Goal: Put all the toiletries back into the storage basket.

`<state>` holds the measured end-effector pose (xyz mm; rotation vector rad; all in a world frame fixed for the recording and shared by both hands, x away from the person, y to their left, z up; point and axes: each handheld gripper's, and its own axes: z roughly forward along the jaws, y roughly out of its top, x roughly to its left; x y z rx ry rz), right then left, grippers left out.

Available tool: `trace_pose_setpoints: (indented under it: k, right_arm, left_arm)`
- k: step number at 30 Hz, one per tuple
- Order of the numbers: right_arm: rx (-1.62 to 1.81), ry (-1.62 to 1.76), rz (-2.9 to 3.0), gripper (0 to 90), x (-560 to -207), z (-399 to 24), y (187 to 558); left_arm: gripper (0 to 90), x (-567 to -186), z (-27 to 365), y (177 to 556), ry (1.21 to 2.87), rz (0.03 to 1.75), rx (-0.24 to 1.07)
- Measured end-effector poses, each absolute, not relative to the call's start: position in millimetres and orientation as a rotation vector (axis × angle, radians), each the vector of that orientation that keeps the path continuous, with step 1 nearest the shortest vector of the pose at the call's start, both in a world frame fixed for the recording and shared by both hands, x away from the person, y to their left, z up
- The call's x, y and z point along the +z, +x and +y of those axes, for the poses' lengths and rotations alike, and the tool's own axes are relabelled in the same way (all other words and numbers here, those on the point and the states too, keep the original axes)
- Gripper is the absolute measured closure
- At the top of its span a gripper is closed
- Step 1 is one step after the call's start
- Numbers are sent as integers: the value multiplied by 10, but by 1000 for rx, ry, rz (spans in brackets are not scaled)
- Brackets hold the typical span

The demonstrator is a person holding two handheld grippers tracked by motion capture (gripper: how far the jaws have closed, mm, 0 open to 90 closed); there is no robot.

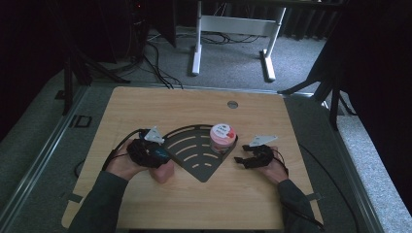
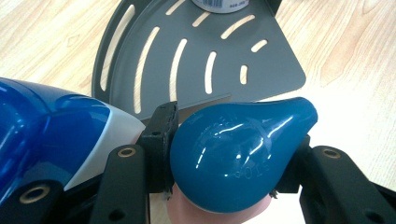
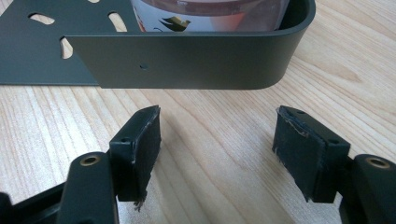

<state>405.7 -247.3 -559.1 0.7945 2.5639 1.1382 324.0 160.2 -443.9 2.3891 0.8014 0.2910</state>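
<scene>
A dark grey fan-shaped slotted shelf [image 1: 194,153] lies flat on the wooden table. A pink jar [image 1: 222,137] with a white lid stands in its walled right corner. My left gripper [image 1: 145,153] is at the shelf's left edge, shut on a pale pink bottle [image 1: 163,173]. In the left gripper view the jaws clamp its glossy blue teardrop cap [image 2: 238,147], just short of the shelf [image 2: 196,51]. My right gripper [image 1: 243,159] rests to the right of the shelf. In the right gripper view it stands open [image 3: 217,140] and empty before the shelf's curved wall [image 3: 187,60], with the jar [image 3: 210,14] behind that wall.
A glossy blue and white object [image 2: 46,135] sits close against the left jaw's outer side. The table [image 1: 145,107] has a round grommet [image 1: 232,104] at the back. A white desk frame [image 1: 233,29] and cables lie on the floor beyond.
</scene>
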Motion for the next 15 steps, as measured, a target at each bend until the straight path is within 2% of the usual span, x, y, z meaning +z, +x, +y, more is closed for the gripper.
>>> trace_pose_setpoints:
  k: [15]
  right_arm:
    - [1139, 795, 2564, 318, -5591, -2474, 4058]
  left_arm:
    - [529, -4379, 1524, 3184, 2389, 776, 301]
